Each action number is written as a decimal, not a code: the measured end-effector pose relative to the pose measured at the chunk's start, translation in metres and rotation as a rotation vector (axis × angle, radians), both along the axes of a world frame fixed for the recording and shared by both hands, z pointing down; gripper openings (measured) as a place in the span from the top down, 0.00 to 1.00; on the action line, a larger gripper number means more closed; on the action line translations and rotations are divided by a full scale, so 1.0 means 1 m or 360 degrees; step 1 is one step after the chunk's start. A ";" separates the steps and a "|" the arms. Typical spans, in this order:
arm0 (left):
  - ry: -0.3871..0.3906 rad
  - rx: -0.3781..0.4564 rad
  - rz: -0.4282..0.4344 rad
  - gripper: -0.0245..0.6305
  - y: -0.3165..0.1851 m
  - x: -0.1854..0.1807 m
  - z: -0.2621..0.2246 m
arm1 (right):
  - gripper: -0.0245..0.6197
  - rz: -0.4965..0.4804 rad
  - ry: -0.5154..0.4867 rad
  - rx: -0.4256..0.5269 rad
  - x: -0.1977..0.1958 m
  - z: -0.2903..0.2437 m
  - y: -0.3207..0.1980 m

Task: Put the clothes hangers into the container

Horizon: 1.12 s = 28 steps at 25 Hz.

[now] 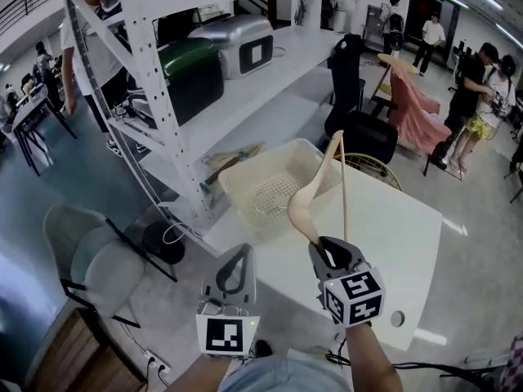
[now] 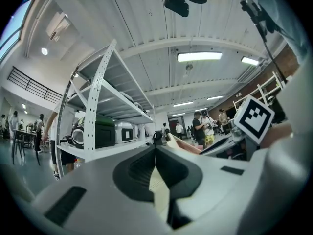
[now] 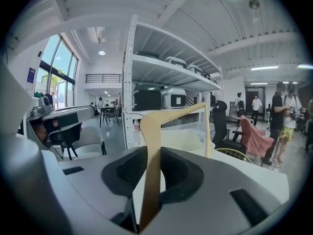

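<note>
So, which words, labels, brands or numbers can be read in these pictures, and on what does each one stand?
No text can be read.
Left marker cube and right marker cube: square patterns only, no letters.
Blue sign beside the window: too small to read.
Clothes hanger: no print visible.

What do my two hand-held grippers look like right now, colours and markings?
The left hand-held gripper and right hand-held gripper are matching light grey shells, tapering forward, with dark textured pads inside. Each carries a white cube printed with black square markers.
</note>
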<state>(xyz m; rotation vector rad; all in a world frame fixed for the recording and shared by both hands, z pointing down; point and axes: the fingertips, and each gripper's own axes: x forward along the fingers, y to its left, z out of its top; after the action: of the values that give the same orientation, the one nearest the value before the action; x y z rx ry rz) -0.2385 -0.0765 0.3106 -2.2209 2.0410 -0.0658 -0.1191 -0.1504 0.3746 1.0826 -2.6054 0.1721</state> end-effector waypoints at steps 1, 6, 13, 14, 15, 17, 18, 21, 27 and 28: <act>0.0004 -0.0004 -0.0002 0.94 0.000 -0.006 0.002 | 0.82 0.0002 0.0005 -0.0001 -0.005 0.000 0.000; 0.0034 -0.0043 -0.0016 0.94 0.001 -0.027 0.011 | 0.82 -0.0002 0.0024 -0.0010 -0.023 0.001 0.000; 0.0042 -0.0059 -0.0057 0.94 -0.003 -0.050 0.019 | 0.82 -0.0014 0.0035 -0.0030 -0.042 0.006 -0.011; 0.0039 -0.0059 -0.0062 0.94 -0.005 -0.053 0.020 | 0.82 -0.0019 0.0032 -0.0028 -0.045 0.007 -0.013; 0.0033 -0.0059 -0.0066 0.94 -0.008 -0.055 0.021 | 0.82 -0.0023 0.0030 -0.0027 -0.048 0.007 -0.016; 0.0014 -0.0064 -0.0071 0.94 -0.014 -0.060 0.024 | 0.82 -0.0026 0.0025 -0.0028 -0.051 0.009 -0.022; -0.0005 -0.0060 -0.0072 0.94 -0.019 -0.062 0.026 | 0.82 -0.0025 0.0022 -0.0031 -0.053 0.010 -0.027; -0.0053 -0.0044 -0.0062 0.94 -0.039 -0.068 0.028 | 0.82 -0.0019 0.0016 -0.0048 -0.057 0.013 -0.045; -0.0047 -0.0096 -0.0007 0.94 -0.095 -0.070 0.032 | 0.82 0.0018 0.0001 -0.0067 -0.062 0.014 -0.096; -0.0059 -0.0099 0.0000 0.94 -0.106 -0.071 0.033 | 0.82 0.0025 -0.0002 -0.0070 -0.063 0.013 -0.106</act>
<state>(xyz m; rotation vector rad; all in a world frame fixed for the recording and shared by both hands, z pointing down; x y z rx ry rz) -0.3099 -0.1821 0.3433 -2.2383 2.0466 -0.1714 -0.1820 -0.2567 0.3877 1.0885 -2.5819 0.2329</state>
